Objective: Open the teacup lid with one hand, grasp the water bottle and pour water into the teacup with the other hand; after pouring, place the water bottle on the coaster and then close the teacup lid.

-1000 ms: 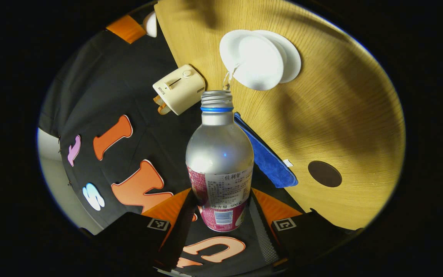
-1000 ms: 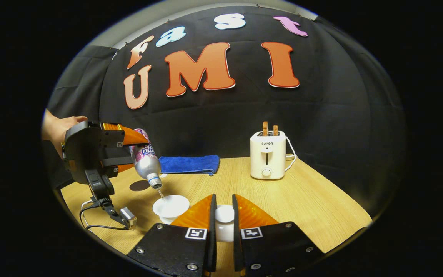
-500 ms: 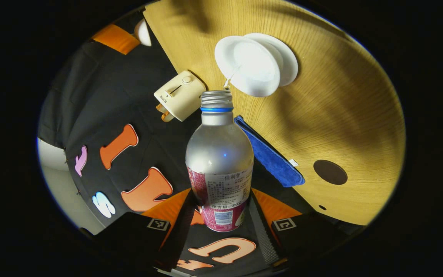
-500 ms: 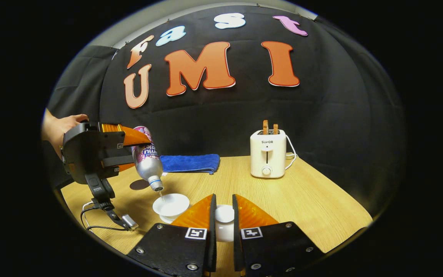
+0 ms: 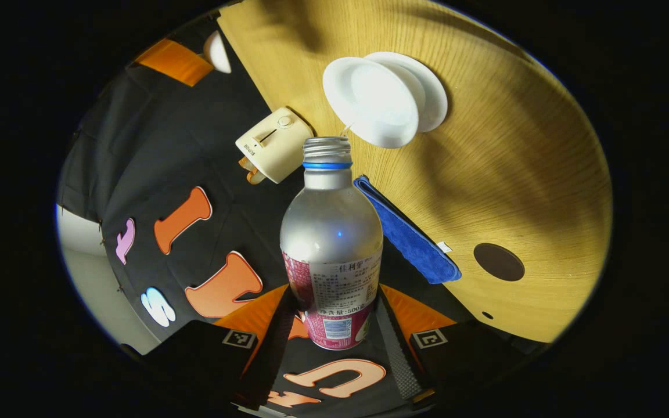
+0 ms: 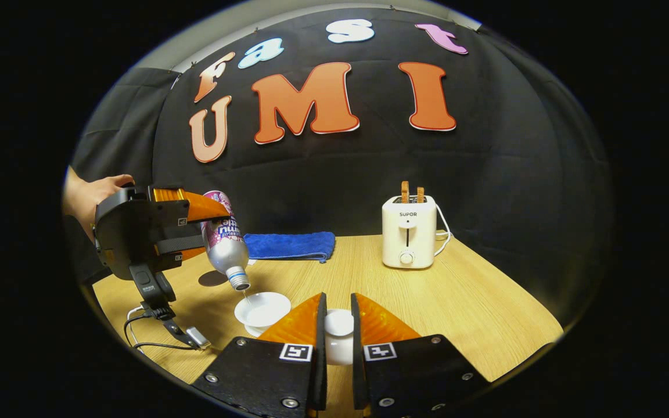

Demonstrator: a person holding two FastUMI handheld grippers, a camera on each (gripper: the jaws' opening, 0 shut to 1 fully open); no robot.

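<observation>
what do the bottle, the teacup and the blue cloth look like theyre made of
Water bottle: probably metal, perhaps aluminium; matte silver body with a soft sheen, threaded neck, printed label.
Teacup: likely glazed ceramic or porcelain; smooth, glossy white, thin rim.
Blue cloth: soft fabric, maybe microfibre or terry; fuzzy, non-reflective surface, folded with a small tag showing in the left gripper view.

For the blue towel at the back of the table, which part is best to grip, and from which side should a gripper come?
Grip the blue towel at its rounded folded end nearest the toaster, coming from above with one finger on top and one sliding under. It lies flat and folded on the table, so that thick end probably gives the best bite, and the space beside it looks free.
</observation>
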